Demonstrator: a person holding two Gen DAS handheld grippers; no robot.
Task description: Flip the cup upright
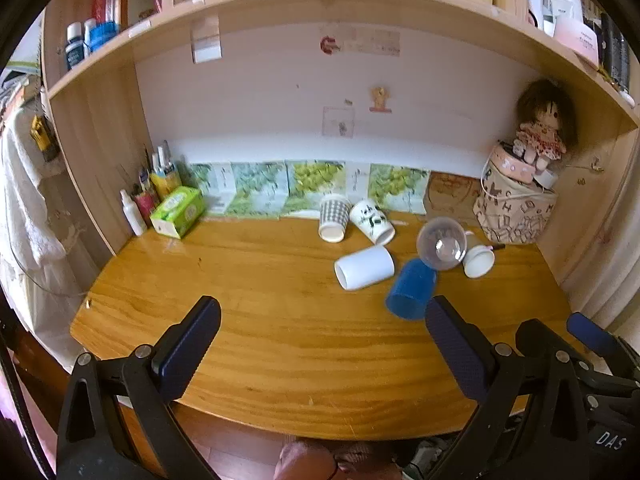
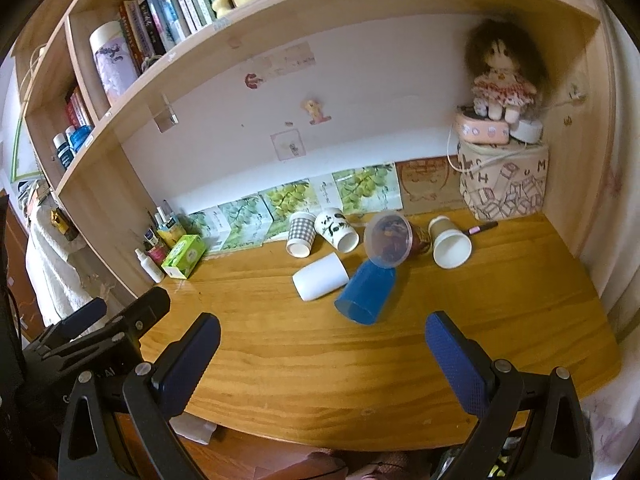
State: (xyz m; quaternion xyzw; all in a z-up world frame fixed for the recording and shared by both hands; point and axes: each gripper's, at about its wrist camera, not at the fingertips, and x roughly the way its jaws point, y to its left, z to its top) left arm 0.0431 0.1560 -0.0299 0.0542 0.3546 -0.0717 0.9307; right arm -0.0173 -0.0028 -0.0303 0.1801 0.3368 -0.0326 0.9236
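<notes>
Jaws on both grippers are being held wide apart and empty above the near edge of the counter. With the left gripper and the right gripper both hanging short of the cups, nothing is being touched. Six cups are lying tipped over in a cluster toward the back right of the counter. Nearest is the blue cup, on its side with its mouth turned toward the cameras. Just beside it, on its left, the plain white cup is lying crosswise. Behind them the checked cup and the panda-print cup are resting against each other near the green leaf-print panels. A clear plastic cup is tilted behind the blue one, half hiding a dark brown item whose shape cannot be made out. A tan paper cup is lying at the far right. Motion blur is softening the doll seated on the patterned box, and a green tissue box is standing at back left.
</notes>
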